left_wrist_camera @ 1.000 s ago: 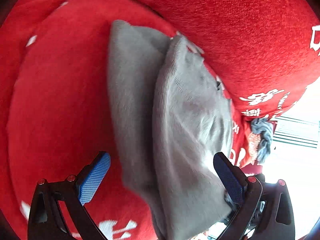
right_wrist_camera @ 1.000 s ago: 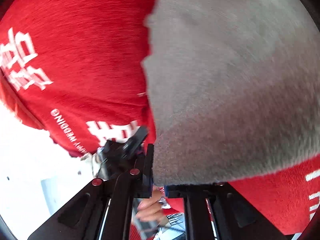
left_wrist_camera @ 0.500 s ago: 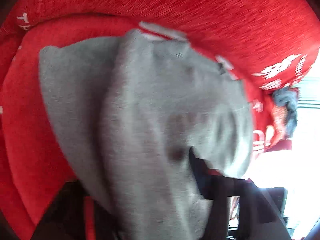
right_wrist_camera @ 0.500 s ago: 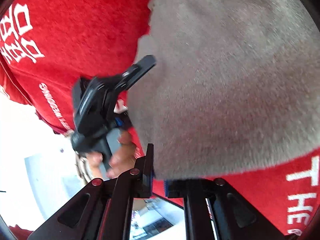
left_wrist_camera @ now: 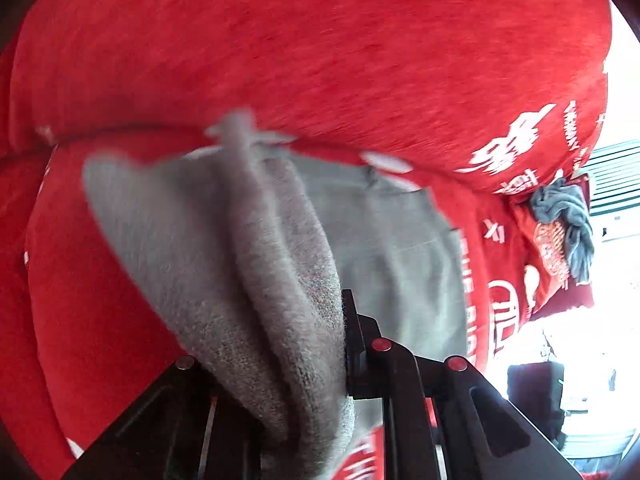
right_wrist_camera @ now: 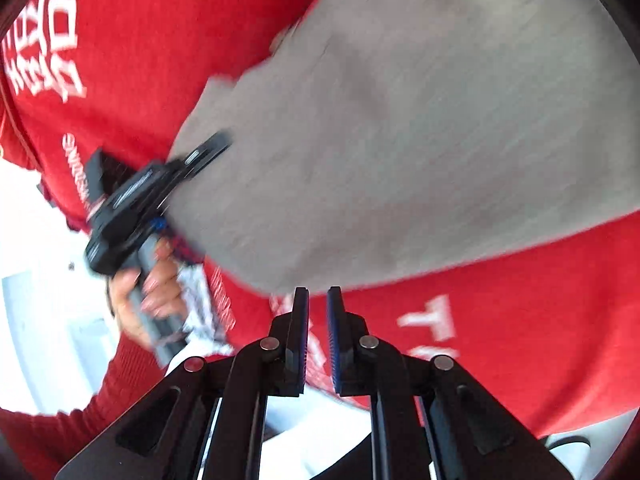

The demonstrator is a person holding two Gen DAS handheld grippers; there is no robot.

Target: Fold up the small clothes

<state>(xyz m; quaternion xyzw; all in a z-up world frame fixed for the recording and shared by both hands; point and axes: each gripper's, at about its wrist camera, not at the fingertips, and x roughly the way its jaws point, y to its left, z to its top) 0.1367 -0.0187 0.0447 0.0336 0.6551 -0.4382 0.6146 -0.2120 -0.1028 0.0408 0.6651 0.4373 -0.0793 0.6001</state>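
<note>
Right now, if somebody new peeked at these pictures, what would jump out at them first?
The bright red cover with white writing fills almost everything. Next comes the fuzzy grey cloth lying on it, bunched up between the closing jaws of the left hand-held gripper. The right hand-held gripper sits near the cloth's edge with nothing between its blue pads.

— What colour is the cloth ahead of the tongs?
— Plain grey garment [left_wrist_camera: 248, 280] on a red cover [left_wrist_camera: 320, 60] with white lettering.
— And the pads?
— Blue pads [right_wrist_camera: 334, 344], black arms.
</note>
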